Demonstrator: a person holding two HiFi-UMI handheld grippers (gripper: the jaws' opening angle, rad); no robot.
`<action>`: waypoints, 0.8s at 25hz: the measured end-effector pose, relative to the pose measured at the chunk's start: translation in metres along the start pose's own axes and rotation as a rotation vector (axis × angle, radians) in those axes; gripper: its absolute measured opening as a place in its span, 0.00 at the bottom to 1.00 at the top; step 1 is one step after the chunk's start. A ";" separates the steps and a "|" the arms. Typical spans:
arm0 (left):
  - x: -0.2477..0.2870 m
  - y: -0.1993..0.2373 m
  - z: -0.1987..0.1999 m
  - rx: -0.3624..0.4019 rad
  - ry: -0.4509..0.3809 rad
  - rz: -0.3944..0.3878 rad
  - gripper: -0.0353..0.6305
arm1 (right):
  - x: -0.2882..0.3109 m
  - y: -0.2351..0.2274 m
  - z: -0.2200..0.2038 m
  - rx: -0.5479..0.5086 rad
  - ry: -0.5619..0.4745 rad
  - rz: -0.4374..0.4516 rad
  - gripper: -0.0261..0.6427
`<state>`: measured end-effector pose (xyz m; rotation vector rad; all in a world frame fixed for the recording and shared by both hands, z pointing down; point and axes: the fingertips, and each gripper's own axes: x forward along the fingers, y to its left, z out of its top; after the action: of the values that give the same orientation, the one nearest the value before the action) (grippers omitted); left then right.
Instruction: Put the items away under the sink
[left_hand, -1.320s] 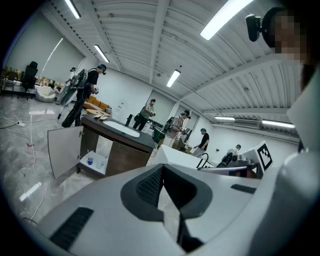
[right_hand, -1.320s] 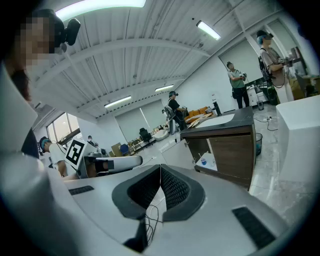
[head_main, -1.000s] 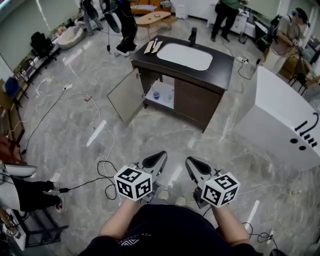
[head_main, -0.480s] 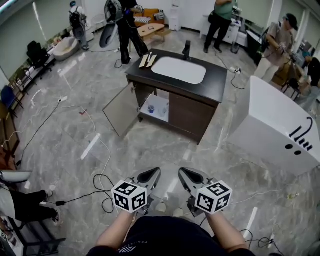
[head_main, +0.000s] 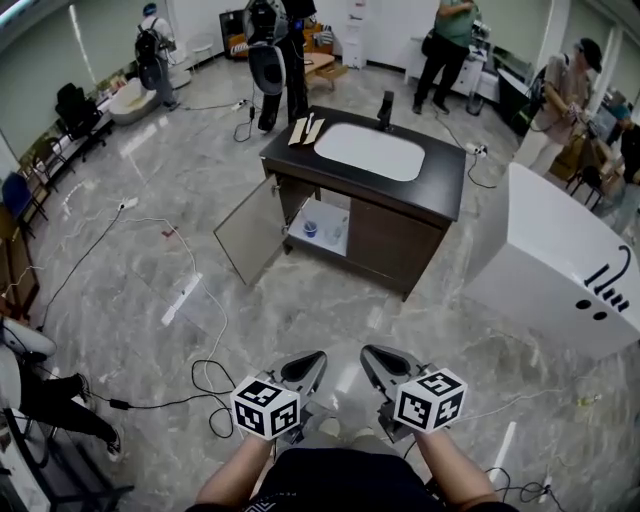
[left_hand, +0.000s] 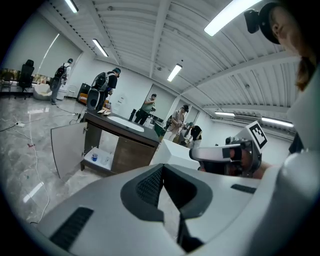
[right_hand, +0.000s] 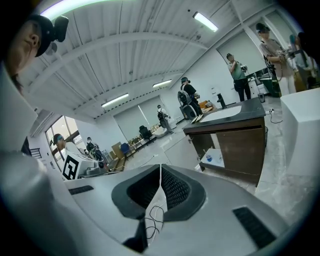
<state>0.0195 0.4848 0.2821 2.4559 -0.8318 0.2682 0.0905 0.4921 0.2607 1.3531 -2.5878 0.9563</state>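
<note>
The dark sink cabinet (head_main: 400, 215) stands across the marble floor, with a white basin (head_main: 370, 151) in its top. Its left door (head_main: 245, 228) hangs open. On the shelf inside sit a small blue cup (head_main: 309, 229) and a clear item beside it; the cup also shows in the left gripper view (left_hand: 95, 158) and the right gripper view (right_hand: 208, 158). Some flat tan pieces (head_main: 307, 129) lie on the counter's left end. My left gripper (head_main: 318, 356) (left_hand: 161, 166) and right gripper (head_main: 368, 352) (right_hand: 160, 166) are held side by side close to my body, far from the cabinet. Both are shut with nothing in them.
A large white box-like unit (head_main: 560, 262) stands right of the cabinet. Black cables (head_main: 200, 372) loop over the floor at the left, near my feet. Several people stand behind the sink and at the right. Chairs and gear line the left wall.
Both grippers sit lower in the head view and stay shut. The cabinet has shifted slightly in the frame. A person with a backpack has walked right, behind the sink.
</note>
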 end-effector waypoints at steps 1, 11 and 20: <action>-0.001 0.003 0.000 -0.002 -0.002 -0.001 0.05 | 0.003 0.000 0.001 -0.008 0.004 -0.006 0.09; 0.019 0.033 0.006 -0.040 0.009 0.001 0.05 | 0.037 -0.020 0.018 -0.046 0.013 -0.032 0.09; 0.073 0.038 0.053 -0.002 -0.028 0.013 0.05 | 0.055 -0.061 0.061 -0.108 0.029 0.039 0.09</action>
<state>0.0552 0.3933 0.2785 2.4579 -0.8600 0.2386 0.1166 0.3932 0.2594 1.2572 -2.6118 0.8222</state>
